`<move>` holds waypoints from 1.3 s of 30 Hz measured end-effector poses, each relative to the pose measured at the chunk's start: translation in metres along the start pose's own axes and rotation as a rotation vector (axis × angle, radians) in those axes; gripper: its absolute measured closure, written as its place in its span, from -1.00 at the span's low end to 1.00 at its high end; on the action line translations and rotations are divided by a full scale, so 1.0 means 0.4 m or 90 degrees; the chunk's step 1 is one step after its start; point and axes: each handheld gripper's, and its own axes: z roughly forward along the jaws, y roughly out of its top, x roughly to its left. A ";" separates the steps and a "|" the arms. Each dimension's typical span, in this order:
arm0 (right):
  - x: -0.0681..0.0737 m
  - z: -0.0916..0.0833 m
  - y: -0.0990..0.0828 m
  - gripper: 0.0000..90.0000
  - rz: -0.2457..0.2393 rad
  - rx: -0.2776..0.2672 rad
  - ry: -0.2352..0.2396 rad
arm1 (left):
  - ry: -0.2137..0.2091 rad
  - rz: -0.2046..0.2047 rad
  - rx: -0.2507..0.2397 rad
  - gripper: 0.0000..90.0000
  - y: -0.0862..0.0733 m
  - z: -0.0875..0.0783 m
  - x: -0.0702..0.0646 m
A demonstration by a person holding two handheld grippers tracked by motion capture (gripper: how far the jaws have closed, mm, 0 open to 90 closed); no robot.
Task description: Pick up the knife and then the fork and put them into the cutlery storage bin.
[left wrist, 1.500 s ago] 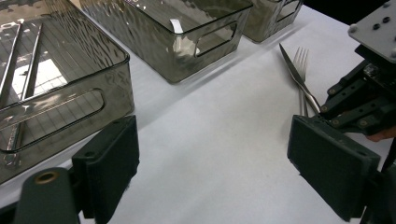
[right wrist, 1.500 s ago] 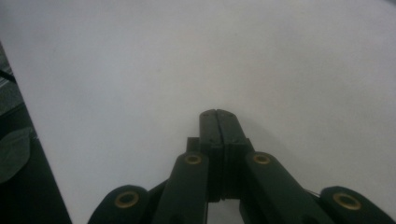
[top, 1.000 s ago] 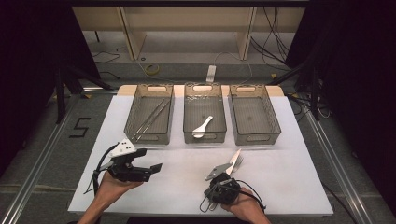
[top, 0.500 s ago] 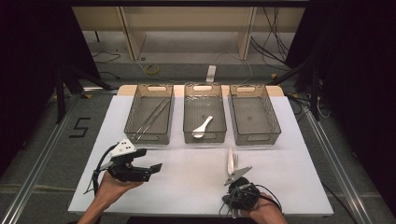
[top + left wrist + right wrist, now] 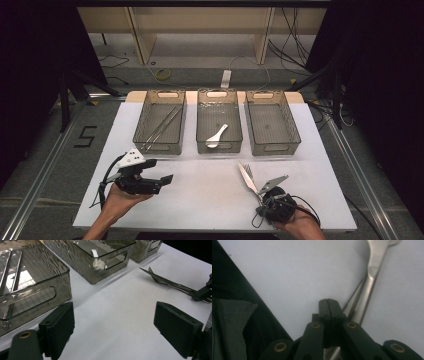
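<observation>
Fork [image 5: 172, 283] lies flat in left view; right tongs [image 5: 328, 305] clenched beside it, left tongs [image 5: 125, 325] released

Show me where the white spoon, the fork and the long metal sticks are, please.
White spoon [image 5: 216, 136]: high view, on its handle, in the middle bin.
Fork [image 5: 246, 173]: high view, on its blade-like upper part, above the right claw.
Metal sticks [image 5: 161, 127]: high view, midway along them, in the left bin.
</observation>
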 end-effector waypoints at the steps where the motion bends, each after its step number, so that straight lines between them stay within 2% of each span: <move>1: -0.006 -0.003 -0.004 1.00 0.007 0.000 -0.003 | -0.001 -0.002 -0.001 -0.64 0.000 0.000 0.000; 5: -0.024 -0.013 -0.015 1.00 0.018 0.002 -0.020 | 0.000 -0.001 0.000 -0.64 0.000 0.000 0.001; 11: -0.023 -0.014 -0.014 1.00 0.017 0.004 -0.023 | 0.001 -0.004 -0.005 -0.64 0.000 0.000 0.001; 14: -0.021 -0.028 -0.012 1.00 0.018 -0.016 -0.014 | 0.002 -0.003 -0.005 -0.64 0.000 -0.001 0.003; 18: -0.019 -0.058 -0.006 0.65 0.018 -0.065 -0.001 | 0.000 -0.005 -0.012 -0.64 0.000 -0.004 0.004; 20: -0.022 -0.062 -0.001 0.42 0.019 -0.075 -0.013 | -0.003 -0.010 -0.018 -0.64 0.001 -0.004 0.003; 25: -0.035 -0.069 0.009 0.11 0.030 -0.082 -0.039 | -0.009 -0.015 -0.031 -0.64 0.002 -0.010 0.006; 29: -0.053 -0.067 0.019 0.00 0.048 -0.076 -0.053 | -0.014 -0.024 -0.053 -0.64 0.002 -0.016 0.009; 39: -0.072 -0.037 0.037 0.00 0.055 -0.033 -0.057 | -0.013 -0.033 -0.079 -0.64 0.002 -0.025 0.011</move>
